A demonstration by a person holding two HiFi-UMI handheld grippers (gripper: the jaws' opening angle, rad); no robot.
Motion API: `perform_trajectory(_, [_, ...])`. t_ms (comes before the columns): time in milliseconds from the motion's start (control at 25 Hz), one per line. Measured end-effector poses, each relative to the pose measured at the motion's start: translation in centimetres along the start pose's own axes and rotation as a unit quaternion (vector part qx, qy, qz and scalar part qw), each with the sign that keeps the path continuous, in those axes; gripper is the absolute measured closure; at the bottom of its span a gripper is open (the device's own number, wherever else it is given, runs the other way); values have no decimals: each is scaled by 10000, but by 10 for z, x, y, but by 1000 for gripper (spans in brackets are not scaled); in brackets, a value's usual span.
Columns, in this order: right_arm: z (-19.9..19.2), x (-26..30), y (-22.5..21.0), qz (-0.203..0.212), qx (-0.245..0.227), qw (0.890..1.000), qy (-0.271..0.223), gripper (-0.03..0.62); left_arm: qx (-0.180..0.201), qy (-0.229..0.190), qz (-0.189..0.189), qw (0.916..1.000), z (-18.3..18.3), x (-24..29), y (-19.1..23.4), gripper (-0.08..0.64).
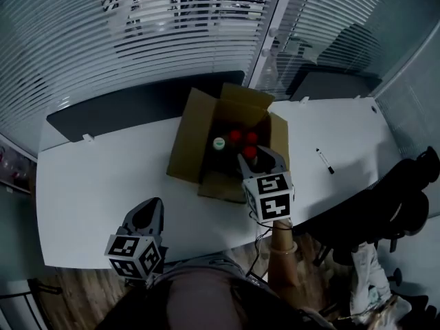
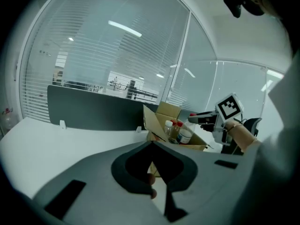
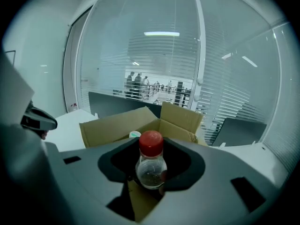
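Observation:
An open cardboard box [image 1: 194,135] stands on the white table [image 1: 96,177]. Inside it are two red-capped bottles [image 1: 236,135] and a white-capped one [image 1: 219,143]. Over the box's near right part, my right gripper [image 1: 254,158] is shut on a clear bottle with a red cap [image 3: 151,165], which stands upright between the jaws. My left gripper [image 1: 150,209] hangs over the table's front edge at the lower left, well apart from the box. Its jaws are shut with nothing between them [image 2: 153,143]. In the left gripper view, the box [image 2: 159,121] and the right gripper's marker cube [image 2: 229,106] lie ahead.
A black marker pen [image 1: 325,161] lies on the table right of the box. A dark divider panel [image 1: 137,105] runs along the table's far edge, with glass walls and blinds behind. A dark office chair [image 1: 405,198] stands at the right.

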State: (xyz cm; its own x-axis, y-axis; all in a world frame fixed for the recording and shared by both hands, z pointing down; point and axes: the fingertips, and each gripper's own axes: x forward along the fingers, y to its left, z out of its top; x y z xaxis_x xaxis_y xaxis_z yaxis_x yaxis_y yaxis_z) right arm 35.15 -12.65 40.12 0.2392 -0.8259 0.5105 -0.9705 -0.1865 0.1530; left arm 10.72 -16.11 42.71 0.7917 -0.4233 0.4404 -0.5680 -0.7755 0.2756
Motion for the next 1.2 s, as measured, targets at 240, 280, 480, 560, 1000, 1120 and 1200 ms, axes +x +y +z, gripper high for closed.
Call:
perform_trajectory(240, [22,-24,-1,127,-124,9990,-421,430,-63,-94,78,9999,-6,-6,-13,551])
perform_trajectory(280, [26,-28,-1,140,-150,9986,-495,430,-75,-111,97,9999,-7,-7,-16,551])
perform_trajectory(480, [42,-45,-1,280,-256,9958,-838,430,-169,-186,263,9993,-12,-15,-25,551])
perform_trajectory(560, [46,-51,0,350,-306,9946,-929,430,-216,-239,349,9989,-15,-19,-28,551])
perform_trajectory(1000, [72,-86,23,716,-695,9827,-1559,430,-463,-264,751,9958,-43,-42,-41,551])
perform_trajectory(1120, [76,-93,32,733,-750,9809,-1638,430,-523,-341,760,9951,-40,-48,-34,551])
perform_trajectory(1200, [82,-100,38,707,-766,9796,-1718,430,-516,-402,765,9949,-37,-52,-28,551])
